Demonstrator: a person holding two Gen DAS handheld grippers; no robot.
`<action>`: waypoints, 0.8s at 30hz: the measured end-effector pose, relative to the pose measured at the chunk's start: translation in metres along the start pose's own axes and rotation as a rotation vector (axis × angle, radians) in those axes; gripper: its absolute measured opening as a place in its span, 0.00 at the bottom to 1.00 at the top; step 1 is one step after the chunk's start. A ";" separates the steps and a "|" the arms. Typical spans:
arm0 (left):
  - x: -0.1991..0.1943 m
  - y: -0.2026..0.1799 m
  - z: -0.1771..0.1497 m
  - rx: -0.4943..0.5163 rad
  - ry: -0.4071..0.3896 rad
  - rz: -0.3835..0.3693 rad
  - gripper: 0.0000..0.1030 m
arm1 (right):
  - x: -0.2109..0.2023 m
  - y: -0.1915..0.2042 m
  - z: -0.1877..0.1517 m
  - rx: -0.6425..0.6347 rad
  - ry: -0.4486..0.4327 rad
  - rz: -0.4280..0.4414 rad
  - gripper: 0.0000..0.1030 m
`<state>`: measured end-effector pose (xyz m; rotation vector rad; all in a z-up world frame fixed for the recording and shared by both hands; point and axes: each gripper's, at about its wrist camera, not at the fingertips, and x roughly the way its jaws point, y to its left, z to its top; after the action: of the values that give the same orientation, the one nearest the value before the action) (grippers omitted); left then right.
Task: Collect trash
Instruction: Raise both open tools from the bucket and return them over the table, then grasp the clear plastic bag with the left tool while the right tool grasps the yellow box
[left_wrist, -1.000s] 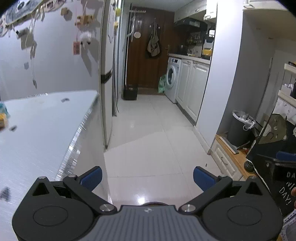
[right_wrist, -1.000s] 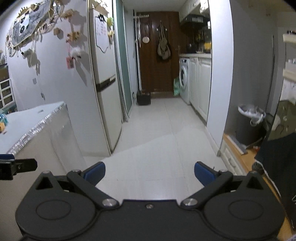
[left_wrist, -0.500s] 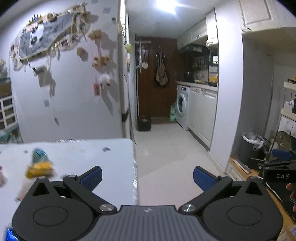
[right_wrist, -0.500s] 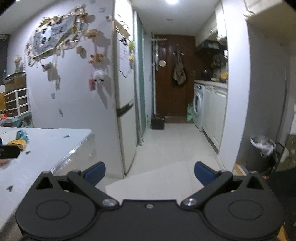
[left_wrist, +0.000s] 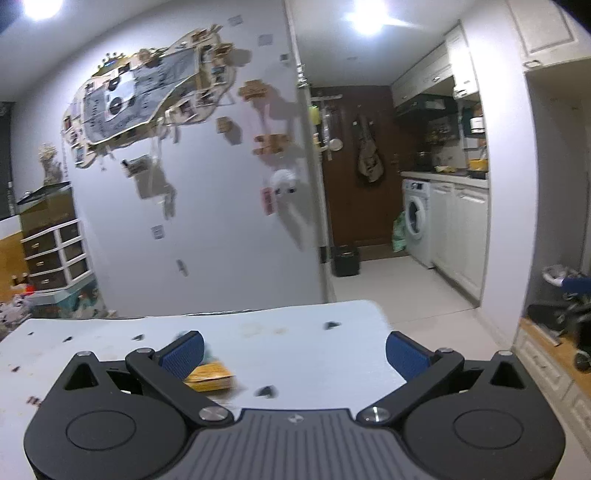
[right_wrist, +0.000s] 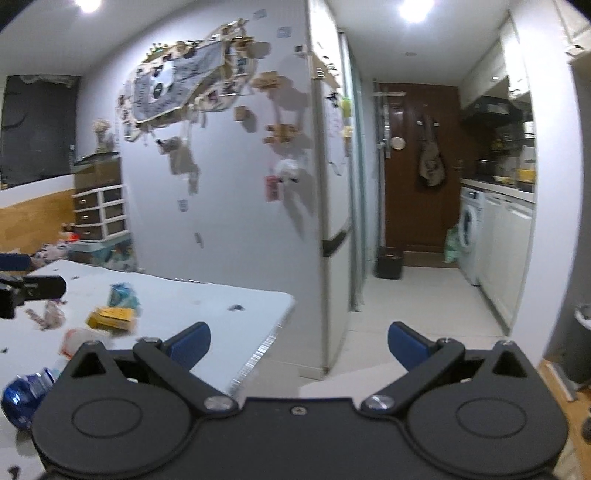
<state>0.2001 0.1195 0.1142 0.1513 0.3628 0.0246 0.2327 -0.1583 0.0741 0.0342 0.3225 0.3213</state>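
Trash lies on a white table (right_wrist: 207, 306): a yellow box (right_wrist: 110, 318), a teal wrapper (right_wrist: 122, 294), a white-and-red wrapper (right_wrist: 79, 339), a blue crumpled packet (right_wrist: 22, 393) and small scraps. In the left wrist view the yellow box (left_wrist: 210, 374) sits just behind my left finger on the table (left_wrist: 295, 343). My left gripper (left_wrist: 293, 350) is open and empty above the table. My right gripper (right_wrist: 299, 341) is open and empty over the table's right edge. The left gripper's finger (right_wrist: 33, 288) shows at the far left of the right wrist view.
A lined grey trash bin (right_wrist: 583, 343) stands on the floor at the right, by a low wooden cabinet (left_wrist: 546, 354). A fridge (right_wrist: 332, 221) stands behind the table. A corridor leads to a washing machine (left_wrist: 417, 221) and a brown door. A drawer unit (left_wrist: 55, 254) stands at the left.
Both views have swung left and upward, from the corridor floor toward the table. The table top and its trash have come into view in front of both grippers. Both grippers stay open.
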 end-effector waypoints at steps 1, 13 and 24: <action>0.005 0.010 -0.003 0.004 0.006 0.009 1.00 | 0.005 0.005 0.002 0.001 -0.001 0.013 1.00; 0.067 0.094 -0.053 0.004 0.089 0.010 0.89 | 0.082 0.070 0.025 0.062 0.049 0.173 1.00; 0.105 0.113 -0.101 0.049 0.187 -0.076 0.49 | 0.141 0.125 0.020 0.002 0.140 0.225 1.00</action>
<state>0.2628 0.2510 0.0012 0.1838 0.5557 -0.0451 0.3280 0.0050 0.0602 0.0498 0.4594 0.5481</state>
